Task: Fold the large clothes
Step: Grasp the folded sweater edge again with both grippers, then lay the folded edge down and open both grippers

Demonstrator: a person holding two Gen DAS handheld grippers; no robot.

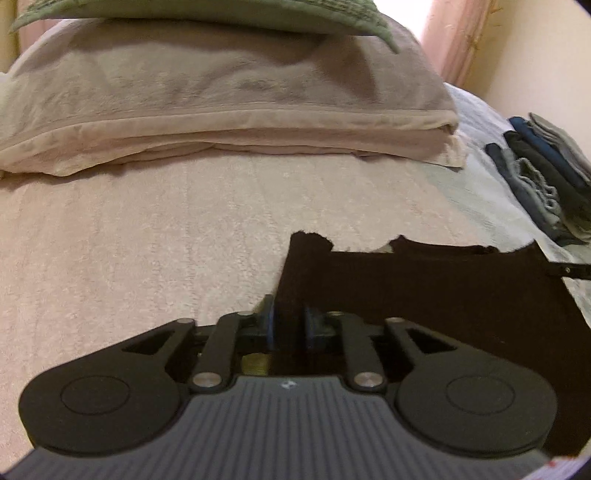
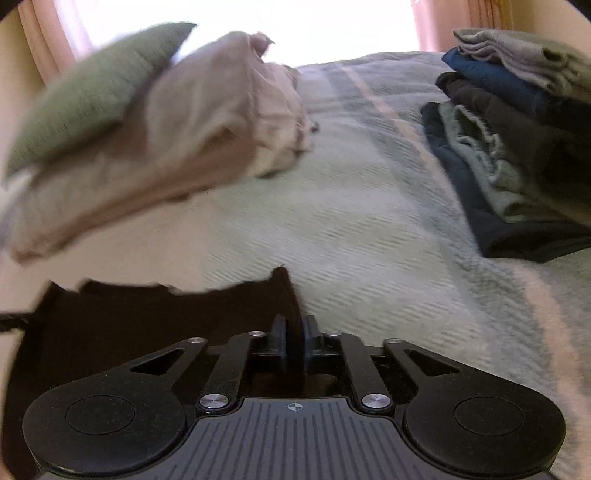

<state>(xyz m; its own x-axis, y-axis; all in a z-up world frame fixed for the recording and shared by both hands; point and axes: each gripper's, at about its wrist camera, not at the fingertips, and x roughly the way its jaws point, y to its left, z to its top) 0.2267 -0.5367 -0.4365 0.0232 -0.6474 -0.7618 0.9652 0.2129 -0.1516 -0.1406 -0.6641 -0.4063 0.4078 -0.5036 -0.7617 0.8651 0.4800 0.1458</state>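
Note:
A dark brown garment hangs stretched between my two grippers above the bed. My left gripper is shut on its left edge, with the cloth pinched between the blue pads. In the right wrist view the same dark garment spreads to the left, and my right gripper is shut on its right edge. The garment's lower part is hidden behind the gripper bodies.
The bed cover lies under both grippers. A beige folded blanket with a green pillow on top sits at the head. A stack of folded dark clothes rests at the right.

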